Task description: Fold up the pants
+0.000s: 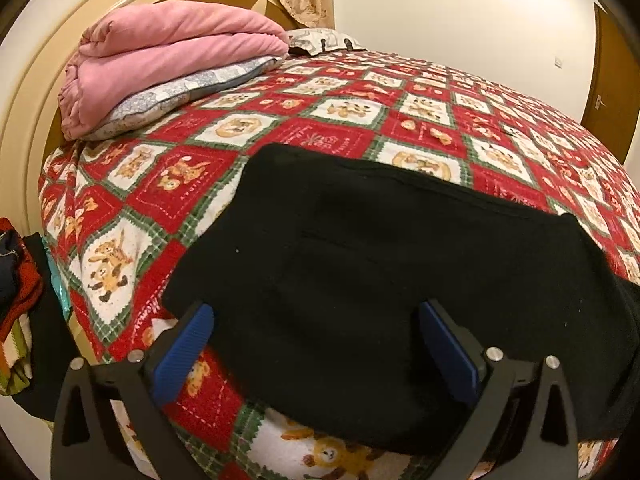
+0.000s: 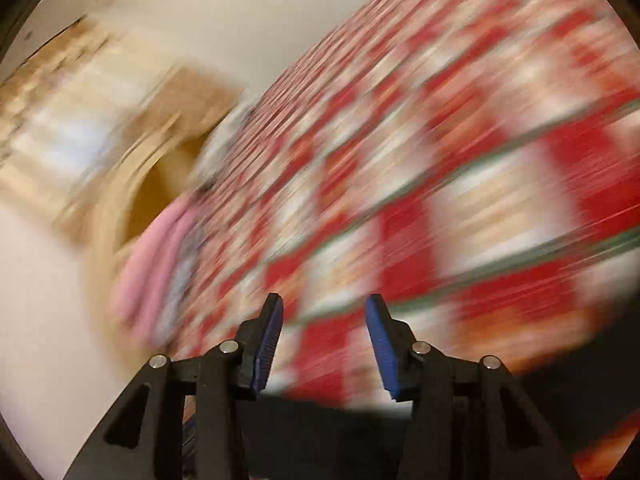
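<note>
The black pants [image 1: 380, 280] lie folded into a broad flat stack on the red patchwork bedspread [image 1: 320, 120], near its front edge. My left gripper [image 1: 316, 308] is open wide, its blue pads [image 1: 188, 352] standing on either side of the stack's near edge without pressing on it. The right wrist view is heavily motion-blurred and tilted. There my right gripper [image 2: 324, 300] is open, with only the streaked bedspread [image 2: 440, 160] showing between its fingers. A dark shape [image 2: 320, 420] lies beneath that gripper; whether it is the pants I cannot tell.
A folded pink blanket [image 1: 168, 48] rests on a grey patterned pillow [image 1: 180, 92] at the back left, against the cream headboard [image 1: 36, 80]. A heap of coloured clothes [image 1: 16, 280] sits off the bed's left side. A wooden door [image 1: 608, 80] stands at the far right.
</note>
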Tool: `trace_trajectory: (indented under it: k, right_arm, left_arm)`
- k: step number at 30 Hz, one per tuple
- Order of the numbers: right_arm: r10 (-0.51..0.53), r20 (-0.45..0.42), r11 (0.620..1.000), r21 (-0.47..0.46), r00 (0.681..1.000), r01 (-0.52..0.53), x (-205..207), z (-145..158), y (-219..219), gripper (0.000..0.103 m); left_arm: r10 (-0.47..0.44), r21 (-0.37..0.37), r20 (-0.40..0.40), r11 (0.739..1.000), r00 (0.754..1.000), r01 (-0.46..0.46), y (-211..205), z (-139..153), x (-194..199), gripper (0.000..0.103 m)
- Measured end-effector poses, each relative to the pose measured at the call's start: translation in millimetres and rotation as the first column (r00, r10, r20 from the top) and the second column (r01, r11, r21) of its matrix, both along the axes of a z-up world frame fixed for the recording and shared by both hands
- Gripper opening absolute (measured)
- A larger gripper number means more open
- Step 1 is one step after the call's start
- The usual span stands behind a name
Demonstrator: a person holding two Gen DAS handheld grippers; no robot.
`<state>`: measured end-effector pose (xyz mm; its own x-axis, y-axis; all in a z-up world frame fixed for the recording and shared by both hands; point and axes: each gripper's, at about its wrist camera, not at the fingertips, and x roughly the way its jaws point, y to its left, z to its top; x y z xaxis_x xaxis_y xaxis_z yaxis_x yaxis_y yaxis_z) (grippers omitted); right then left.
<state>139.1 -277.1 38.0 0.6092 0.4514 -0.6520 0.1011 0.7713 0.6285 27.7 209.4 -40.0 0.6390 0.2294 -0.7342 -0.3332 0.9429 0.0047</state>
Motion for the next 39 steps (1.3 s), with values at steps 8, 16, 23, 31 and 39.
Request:
trace_trajectory:
  k: [8,16,23,31,39]
  right_arm:
    - [-0.285,-0.173,0.906,-0.371,0.943,0.205,12,-4,-121,0.055]
    - [-0.260,-0.319,0.823,-0.567,0.911,0.036,44,-34,-87,0.055]
    - [-0.296,-0.337,0.894,-0.427,0.894,0.136,13,-24,-133,0.005]
    - [-0.286,0.107,0.953,-0.077,0.952,0.294,-138,62,-145,0.005]
    - [-0.523,0.103,0.852,0.075,0.846,0.517,-300,34,-164,0.005]
  left_arm:
    - [0.020,-0.011,-0.015,1.000,1.000,-0.020,1,1,1,0.103]
    - [0.025,-0.018,-0.029,0.999,0.999,-0.026,2,1,2,0.103]
    - [0.023,-0.017,-0.020,1.000,1.000,-0.023,2,0,2,0.103]
    - [0.028,-0.017,-0.020,0.999,0.999,-0.028,2,0,1,0.103]
    - [0.037,-0.019,-0.022,0.999,0.999,-0.037,1,1,3,0.103]
